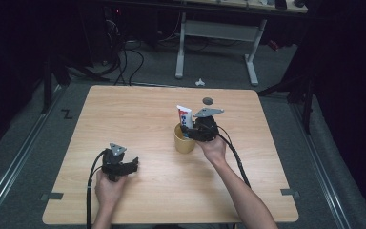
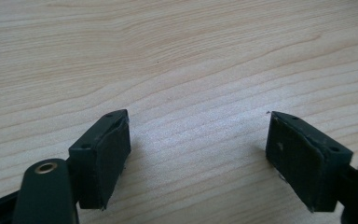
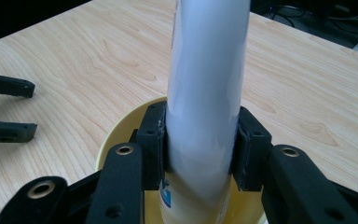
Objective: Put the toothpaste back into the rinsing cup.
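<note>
Dark floor and cables ring a pale wooden table (image 1: 138,109), whose edges all lie well away from both hands in the high view.

Near the table's middle, the right gripper (image 3: 200,140) has its jaws pressed in on the two sides of a white tube (image 3: 208,84), holding it upright. The tube's lower end sits inside a yellow cup (image 1: 184,139), directly below the jaws; in the right gripper view the cup's rim curves out from under both of them. From above, the tube (image 1: 184,117) rises just past the gripper body, its printed face turned toward the camera. Whether the tube's foot touches the cup's bottom is hard to tell, since the jaws hide it. A small dark round mark (image 1: 208,100) lies on the wood just beyond this gripper, and bare wood stretches from there to the far edge.

The left gripper (image 2: 198,154) rests low over the near-left part of the table, well apart from the cup. Its jaws stand wide apart with nothing but wood grain between them. Open tabletop spreads ahead of it and to either side.
</note>
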Tool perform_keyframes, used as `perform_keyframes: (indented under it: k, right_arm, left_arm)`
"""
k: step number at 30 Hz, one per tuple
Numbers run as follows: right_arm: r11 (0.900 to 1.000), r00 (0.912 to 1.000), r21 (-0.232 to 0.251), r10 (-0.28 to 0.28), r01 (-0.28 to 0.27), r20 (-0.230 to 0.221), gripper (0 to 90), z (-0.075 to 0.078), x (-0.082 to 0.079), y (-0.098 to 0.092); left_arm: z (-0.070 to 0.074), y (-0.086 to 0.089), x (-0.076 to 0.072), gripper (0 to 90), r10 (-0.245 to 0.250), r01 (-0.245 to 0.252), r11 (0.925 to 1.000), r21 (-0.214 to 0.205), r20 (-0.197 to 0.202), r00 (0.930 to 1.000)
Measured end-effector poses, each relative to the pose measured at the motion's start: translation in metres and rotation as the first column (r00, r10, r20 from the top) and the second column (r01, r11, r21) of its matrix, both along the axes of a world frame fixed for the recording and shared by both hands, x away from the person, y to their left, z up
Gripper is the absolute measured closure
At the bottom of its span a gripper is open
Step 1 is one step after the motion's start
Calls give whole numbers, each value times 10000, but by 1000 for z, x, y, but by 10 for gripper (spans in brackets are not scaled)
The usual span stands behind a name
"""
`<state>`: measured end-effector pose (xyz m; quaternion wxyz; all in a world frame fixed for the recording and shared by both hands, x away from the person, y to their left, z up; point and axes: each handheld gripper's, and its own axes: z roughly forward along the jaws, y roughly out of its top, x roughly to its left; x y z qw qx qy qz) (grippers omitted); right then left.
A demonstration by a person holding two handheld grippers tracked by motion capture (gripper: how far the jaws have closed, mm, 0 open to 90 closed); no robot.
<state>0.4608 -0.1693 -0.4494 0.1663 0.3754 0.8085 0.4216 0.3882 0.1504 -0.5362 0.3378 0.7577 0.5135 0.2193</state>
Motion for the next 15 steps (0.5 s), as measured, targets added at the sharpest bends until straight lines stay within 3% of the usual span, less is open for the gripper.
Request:
perform_keyframes:
  k: [15]
  right_arm:
    - [9999, 9998, -141, 14, -17, -204, 617, -9, 2, 0]
  left_arm:
    - [0, 0, 0, 223, -1, 1, 10000, 4, -1, 10000]
